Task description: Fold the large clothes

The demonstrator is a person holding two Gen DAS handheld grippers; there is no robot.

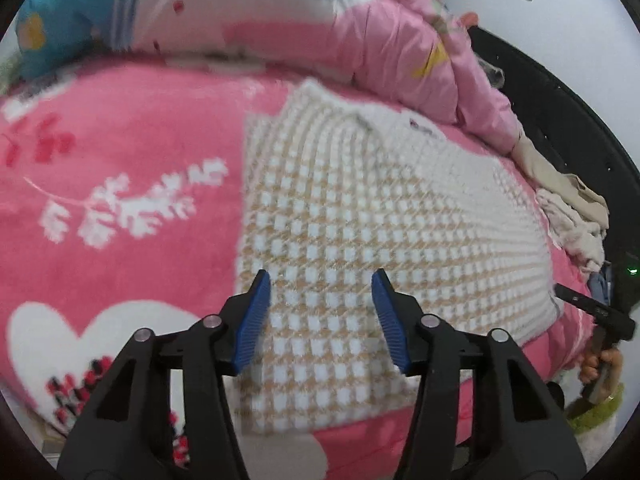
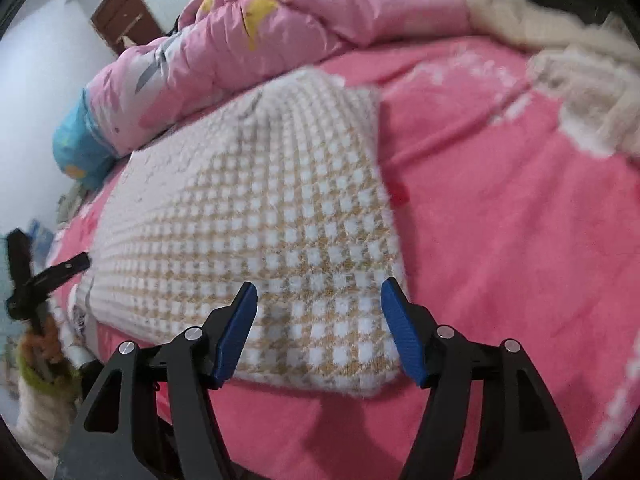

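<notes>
A white and tan checked knit garment (image 1: 360,220) lies flat on a pink bed blanket (image 1: 120,140); it also shows in the right wrist view (image 2: 260,208), folded to a long rectangle. My left gripper (image 1: 322,280) is open, its blue pads above the garment's near left part. My right gripper (image 2: 318,292) is open above the garment's near right corner. Neither holds anything. The right gripper (image 1: 592,308) shows at the far right of the left wrist view, and the left gripper (image 2: 44,276) at the left of the right wrist view.
A rumpled pink quilt (image 1: 380,32) lies along the back of the bed. A blue pillow (image 2: 80,148) sits at one end. Beige and cream clothes (image 1: 568,204) are heaped near the black headboard (image 1: 560,112). A brown door (image 2: 124,12) is in the far wall.
</notes>
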